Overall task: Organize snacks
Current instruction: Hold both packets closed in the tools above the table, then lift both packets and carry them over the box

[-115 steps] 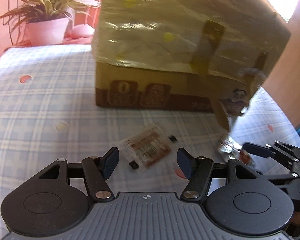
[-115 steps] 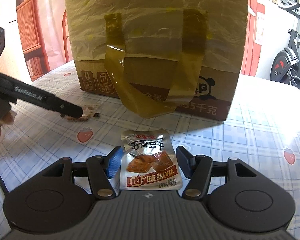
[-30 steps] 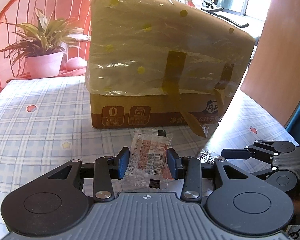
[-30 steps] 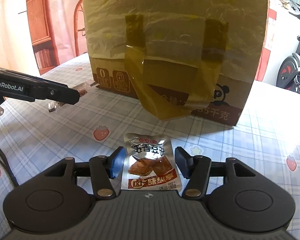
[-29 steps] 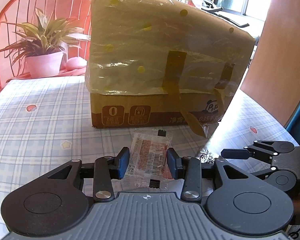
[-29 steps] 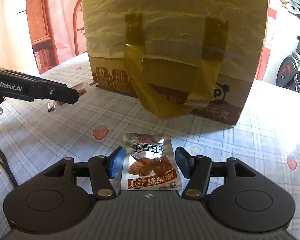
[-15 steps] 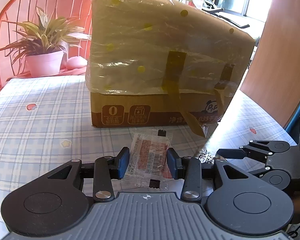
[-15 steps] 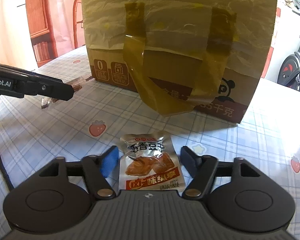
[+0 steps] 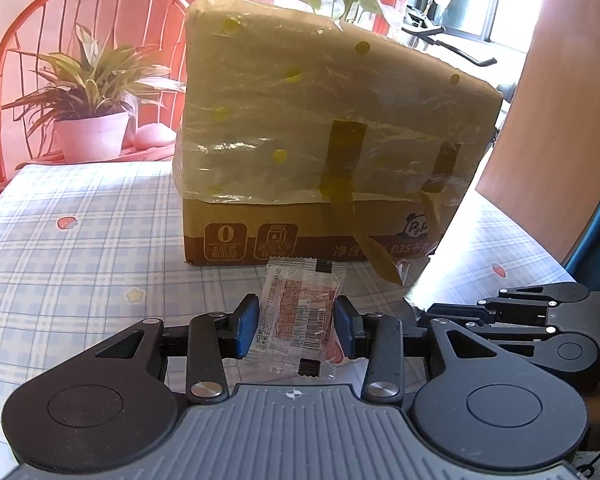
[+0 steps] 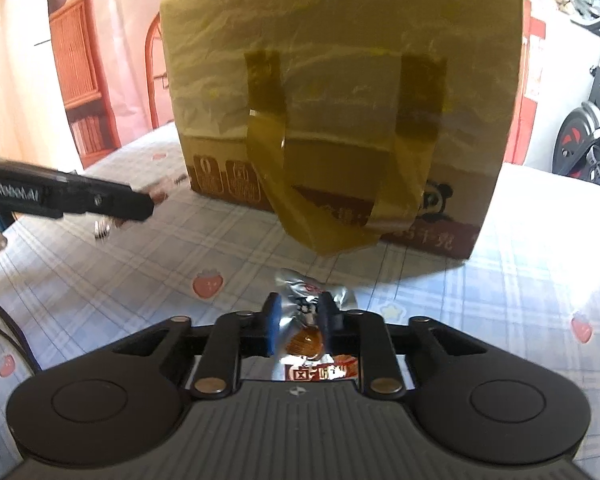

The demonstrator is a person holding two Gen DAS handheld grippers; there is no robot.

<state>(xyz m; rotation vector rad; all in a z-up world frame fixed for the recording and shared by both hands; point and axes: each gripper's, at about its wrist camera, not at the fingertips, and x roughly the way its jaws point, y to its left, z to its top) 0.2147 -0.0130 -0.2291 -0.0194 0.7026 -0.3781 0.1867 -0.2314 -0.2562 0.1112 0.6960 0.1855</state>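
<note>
1. The left gripper (image 9: 296, 322) pinches the clear snack packet (image 9: 300, 312) by its edges, lifted, probably for carrying.
2. The right gripper (image 10: 300, 322) crumples the foil snack pouch (image 10: 312, 312) between narrowed pads.
3. The bag-lined carton (image 10: 340, 92) stands at twelve o'clock, seemingly the destination.

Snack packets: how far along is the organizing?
Done: each packet looks gripped. The left hand-held gripper is shut on the clear snack packet; the right hand-held gripper pinches the foil snack packet, which is crumpled between its fingers. In hand: both packets are held in front of the bag-covered cardboard box. Left: placing them; nothing shows either packet stowed yet.
</note>
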